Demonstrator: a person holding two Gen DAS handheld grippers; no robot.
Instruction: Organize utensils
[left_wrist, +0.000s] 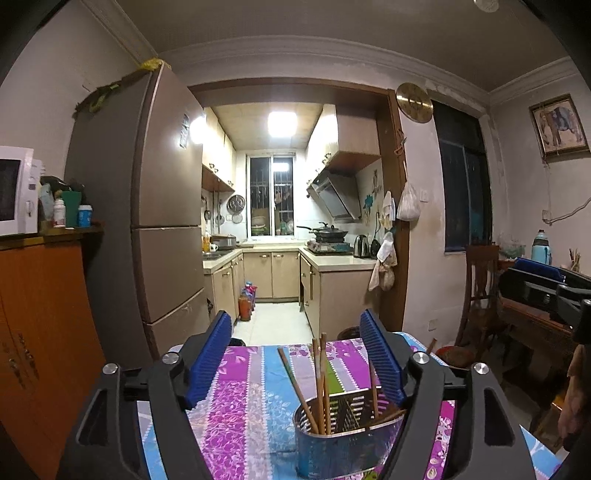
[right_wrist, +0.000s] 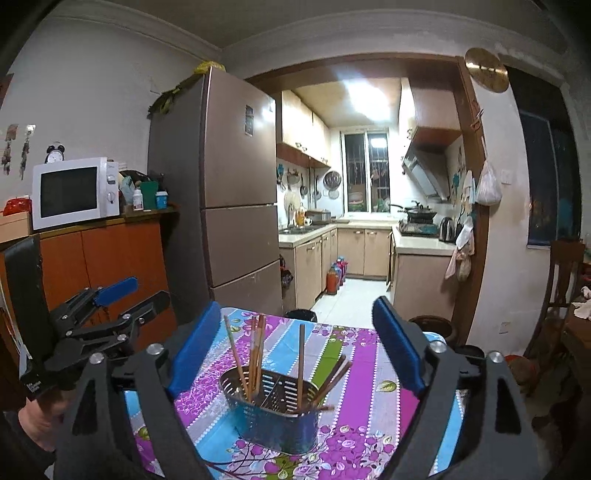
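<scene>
Right wrist view: chopsticks (right_wrist: 255, 354) stand in your metal holder (right_wrist: 273, 417) on the floral tablecloth (right_wrist: 369, 369), so sorting looks nearly done. At twelve o'clock of each camera, your right gripper (right_wrist: 295, 347) and left gripper (left_wrist: 299, 358) hang spread wide, gripping nothing.

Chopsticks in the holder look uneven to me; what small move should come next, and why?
Probably bring the open right gripper down onto the chopstick leaning low over the holder rim and close on it. The others stand fairly upright in the two compartments, while this one slants far over the right side. The left gripper is also open and holds nothing.
</scene>
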